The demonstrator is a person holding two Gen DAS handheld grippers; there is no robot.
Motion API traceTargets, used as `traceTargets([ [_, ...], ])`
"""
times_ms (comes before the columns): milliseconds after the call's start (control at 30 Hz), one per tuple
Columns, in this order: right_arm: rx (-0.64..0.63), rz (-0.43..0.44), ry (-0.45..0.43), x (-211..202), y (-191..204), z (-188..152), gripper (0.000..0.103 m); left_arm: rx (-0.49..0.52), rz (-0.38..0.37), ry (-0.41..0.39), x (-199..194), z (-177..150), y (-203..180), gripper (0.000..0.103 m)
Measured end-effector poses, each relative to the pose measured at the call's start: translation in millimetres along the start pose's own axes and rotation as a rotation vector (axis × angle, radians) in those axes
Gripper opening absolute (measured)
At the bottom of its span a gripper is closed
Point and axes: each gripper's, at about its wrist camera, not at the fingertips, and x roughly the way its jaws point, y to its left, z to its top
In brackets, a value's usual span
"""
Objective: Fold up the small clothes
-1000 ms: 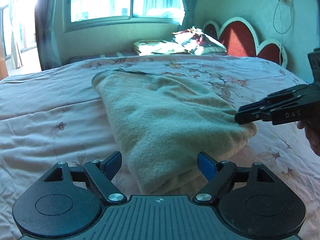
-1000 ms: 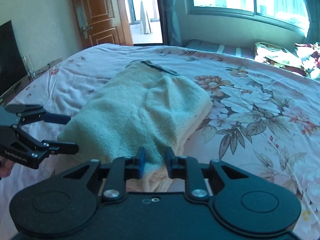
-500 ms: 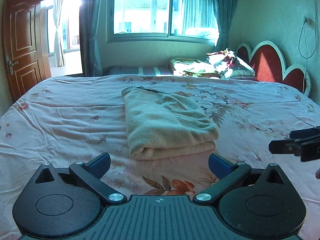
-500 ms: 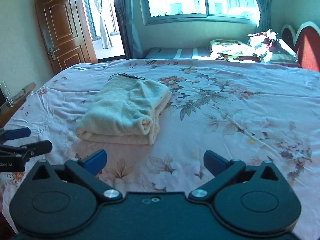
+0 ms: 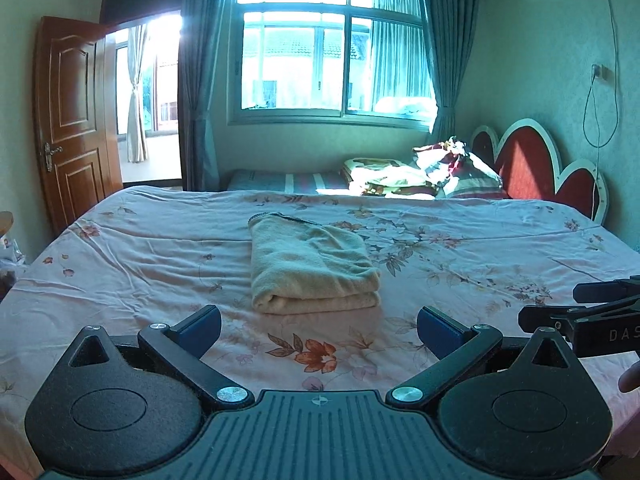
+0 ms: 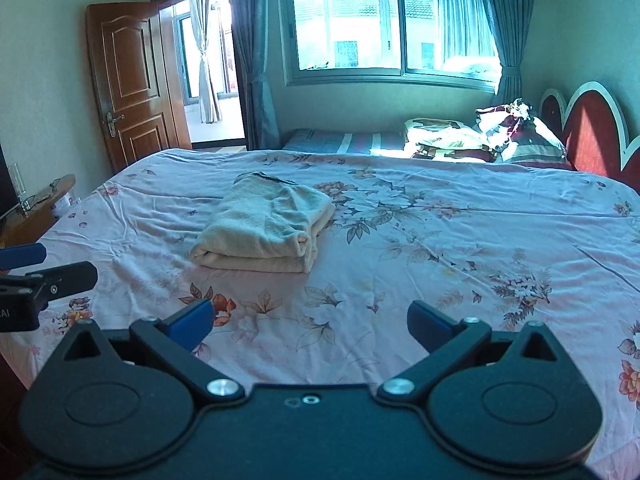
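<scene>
A cream fleece garment [image 5: 310,266] lies folded into a thick rectangle on the pink floral bedspread [image 5: 120,248]; it also shows in the right wrist view [image 6: 266,228]. My left gripper [image 5: 319,330] is open and empty, held well back from the garment near the bed's front edge. My right gripper [image 6: 310,322] is open and empty too, back from the garment and to its right. Each gripper shows at the edge of the other's view: the right one [image 5: 560,306] and the left one [image 6: 44,264].
Pillows and bedding [image 5: 424,172] are piled by the red headboard [image 5: 532,168] at the far right. A window [image 5: 332,48] is behind the bed, and an open wooden door [image 5: 76,120] at the left. A wooden side table [image 6: 36,208] stands left of the bed.
Both grippers have let go of the garment, opened and pulled back and up from it. The garment now lies folded and farther away in both views.
</scene>
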Motion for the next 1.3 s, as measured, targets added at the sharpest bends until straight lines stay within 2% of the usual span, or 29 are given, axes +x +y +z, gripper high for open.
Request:
traceTargets([
  [400, -0.014, 0.0, -0.059, -37.8, 9.4, -4.6, 0.102, -0.032, -0.007, -0.03, -32.0, -7.4, -6.4, 0.103],
  [1300, -0.013, -0.002, -0.067, -37.5, 12.6, -5.0, 0.102, 0.004, 0.005, -0.048, -31.4, -5.4, -5.8, 0.103],
])
